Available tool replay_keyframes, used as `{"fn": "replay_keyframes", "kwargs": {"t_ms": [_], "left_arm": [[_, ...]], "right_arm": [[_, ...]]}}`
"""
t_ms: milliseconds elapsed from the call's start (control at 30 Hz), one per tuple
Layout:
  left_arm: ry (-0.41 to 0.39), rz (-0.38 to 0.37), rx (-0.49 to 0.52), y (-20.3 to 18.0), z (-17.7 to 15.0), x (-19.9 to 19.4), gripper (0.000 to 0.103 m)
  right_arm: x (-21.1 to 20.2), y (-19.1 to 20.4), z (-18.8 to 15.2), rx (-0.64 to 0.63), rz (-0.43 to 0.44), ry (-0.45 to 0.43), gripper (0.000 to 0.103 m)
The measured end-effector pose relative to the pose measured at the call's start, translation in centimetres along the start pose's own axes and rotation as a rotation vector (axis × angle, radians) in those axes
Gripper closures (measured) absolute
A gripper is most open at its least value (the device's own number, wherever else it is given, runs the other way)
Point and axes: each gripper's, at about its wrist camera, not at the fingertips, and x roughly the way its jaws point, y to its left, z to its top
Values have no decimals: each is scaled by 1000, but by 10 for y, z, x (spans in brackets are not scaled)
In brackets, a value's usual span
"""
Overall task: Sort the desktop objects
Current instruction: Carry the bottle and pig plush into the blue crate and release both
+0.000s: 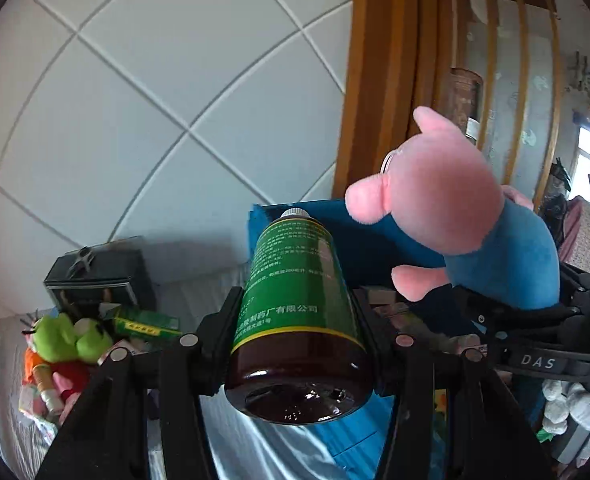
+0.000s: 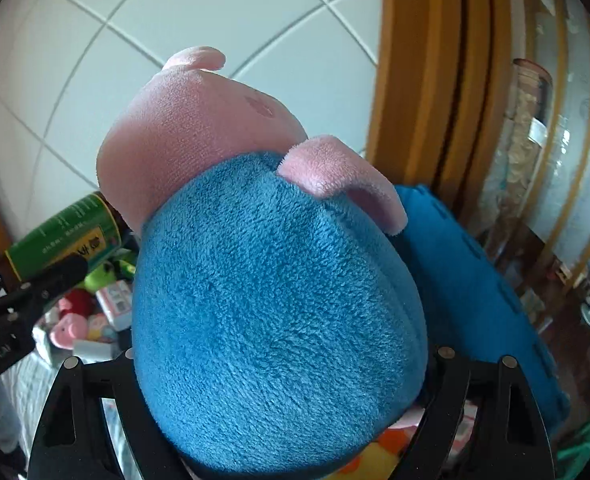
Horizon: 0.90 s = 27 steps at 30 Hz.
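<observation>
- Brown bottle [image 1: 299, 312] clamped between the two black fingers of the left tool [image 1: 297, 344], lifted clear, cap end pointing away from the camera; glossy dark plastic or glass, round base nearest the lens, green printed label with a yellow band, pale ribbed cap [image 1: 295, 212] at the far tip.
- Label text mostly too small and curved to read; contents not discernible through the dark wall.
- Pig plush [image 2: 271, 288] gripped by the right tool [image 2: 281, 364], closed on the blue fleece body; fingertips buried behind the fabric, so the exact contact is hidden.
- Soft pile, rounded egg-shaped blue torso, pale pink head, ears and stubby arm; face turned away, only a faint cheek patch showing in the right wrist view.
- Same plush right of the left tool, raised to about the bottle's height, close but apart from it.
- Bottle at the far left of the right tool's view, partly cut off by the left tool's black frame.
- Blue box-like container [image 1: 359, 224] directly ahead of the left tool, largely masked by bottle and plush; its inside not visible.
- Below and left of the left tool: black box [image 1: 99, 280], green carton [image 1: 143, 324], green frog plush [image 1: 71, 338], and a jumble of smaller items too blurred to name, all on a pale crinkled cover [image 1: 11, 400].
- Quilted white padded wall [image 1: 155, 100] ahead; wooden-framed glass cabinet [image 1: 507, 92] to the right, contents murky.
</observation>
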Motion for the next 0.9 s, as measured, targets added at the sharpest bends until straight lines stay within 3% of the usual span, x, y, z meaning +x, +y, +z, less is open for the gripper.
{"fn": "replay_keyframes", "kwargs": {"t_ms": [133, 300, 467, 733, 800, 867, 900], "left_arm": [[99, -59, 50, -54, 21, 61, 52], [279, -63, 87, -100, 20, 138, 52], [436, -36, 86, -116, 10, 198, 52], [553, -18, 87, -119, -1, 230, 52], [538, -4, 100, -121, -2, 227, 45], [515, -2, 109, -123, -1, 221, 25], [509, -5, 114, -124, -1, 220, 22]], "right_arm": [[35, -67, 1, 54, -59, 85, 15], [100, -115, -10, 64, -109, 207, 15], [142, -150, -27, 71, -130, 314, 15], [182, -173, -44, 107, -122, 457, 11], [183, -174, -47, 112, -119, 481, 10], [181, -173, -50, 112, -112, 493, 8], [180, -173, -51, 111, -109, 492, 5]]}}
